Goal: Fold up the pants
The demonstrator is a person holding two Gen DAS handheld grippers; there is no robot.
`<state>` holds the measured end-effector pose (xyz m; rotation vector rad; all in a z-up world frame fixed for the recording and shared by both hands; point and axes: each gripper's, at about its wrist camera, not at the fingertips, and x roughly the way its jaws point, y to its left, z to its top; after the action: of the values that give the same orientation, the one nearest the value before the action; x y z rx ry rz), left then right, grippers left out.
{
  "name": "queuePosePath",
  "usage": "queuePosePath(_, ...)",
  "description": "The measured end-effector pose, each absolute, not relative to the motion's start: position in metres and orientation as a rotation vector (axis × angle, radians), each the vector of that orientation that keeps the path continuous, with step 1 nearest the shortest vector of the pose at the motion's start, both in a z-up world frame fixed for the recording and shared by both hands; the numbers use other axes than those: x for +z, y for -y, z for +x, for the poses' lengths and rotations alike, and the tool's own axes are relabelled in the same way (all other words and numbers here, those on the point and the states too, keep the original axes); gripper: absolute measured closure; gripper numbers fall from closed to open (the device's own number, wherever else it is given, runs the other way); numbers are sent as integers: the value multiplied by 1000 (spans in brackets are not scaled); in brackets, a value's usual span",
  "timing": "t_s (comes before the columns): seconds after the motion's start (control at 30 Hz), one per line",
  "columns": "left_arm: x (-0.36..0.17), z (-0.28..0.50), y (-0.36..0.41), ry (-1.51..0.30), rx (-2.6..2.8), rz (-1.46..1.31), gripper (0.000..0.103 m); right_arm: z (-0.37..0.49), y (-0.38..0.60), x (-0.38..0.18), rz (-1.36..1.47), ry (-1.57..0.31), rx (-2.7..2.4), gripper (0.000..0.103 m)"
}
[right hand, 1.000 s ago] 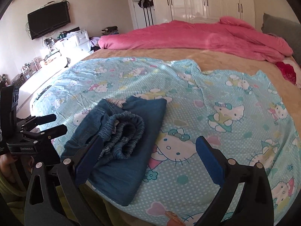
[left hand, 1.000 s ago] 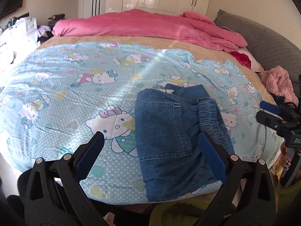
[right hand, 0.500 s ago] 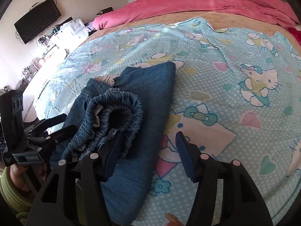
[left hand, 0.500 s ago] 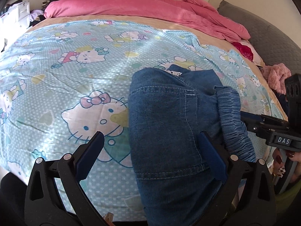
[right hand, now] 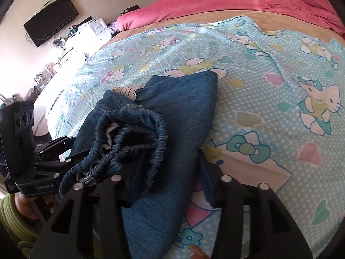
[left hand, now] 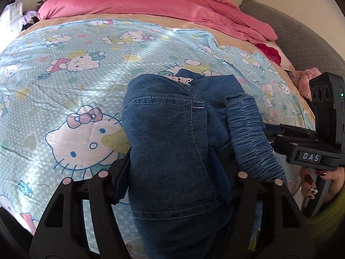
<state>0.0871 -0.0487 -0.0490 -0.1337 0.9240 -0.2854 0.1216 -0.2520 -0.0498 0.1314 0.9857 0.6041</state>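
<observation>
Blue denim pants (left hand: 172,129) lie folded into a thick bundle near the front edge of the bed, elastic waistband (left hand: 248,129) on the right side. My left gripper (left hand: 170,164) has its jaws closing on the bundle's left part, both pads touching denim. In the right wrist view the pants (right hand: 183,108) fill the gap of my right gripper (right hand: 170,161), whose jaws are closing with the gathered waistband (right hand: 133,129) over the left finger. Each gripper shows in the other's view: the right gripper (left hand: 280,133) at the waistband, the left gripper (right hand: 54,151) at the far left.
The pants rest on a light blue cartoon-cat sheet (left hand: 75,86). A pink duvet (left hand: 151,4) is heaped at the far end, a grey headboard (left hand: 301,38) and a pink fluffy cloth (left hand: 306,77) to the right. A wall TV (right hand: 51,19) and white drawers (right hand: 94,26) stand beyond.
Both grippers have come down and forward onto the pants. Their jaws, wide open a second ago, have narrowed around the denim bundle.
</observation>
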Motion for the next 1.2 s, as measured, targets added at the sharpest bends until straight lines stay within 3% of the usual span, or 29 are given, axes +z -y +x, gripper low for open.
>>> queuePosePath(0.03, -49, 87, 49, -923, -288, -134, 53, 121, 251, -50, 127, -980, 614, 76)
queuePosePath(0.13, -43, 84, 52, -900, -290, -110, 67, 118, 246, -49, 129, -969, 638, 87)
queuePosePath(0.33, -34, 82, 52, -882, -291, -103, 81, 106, 238, -29, 84, -897, 651, 89)
queuePosePath(1.2, 4, 130, 38, -756, -215, -102, 84, 163, 195, 19, -39, -769, 653, 89)
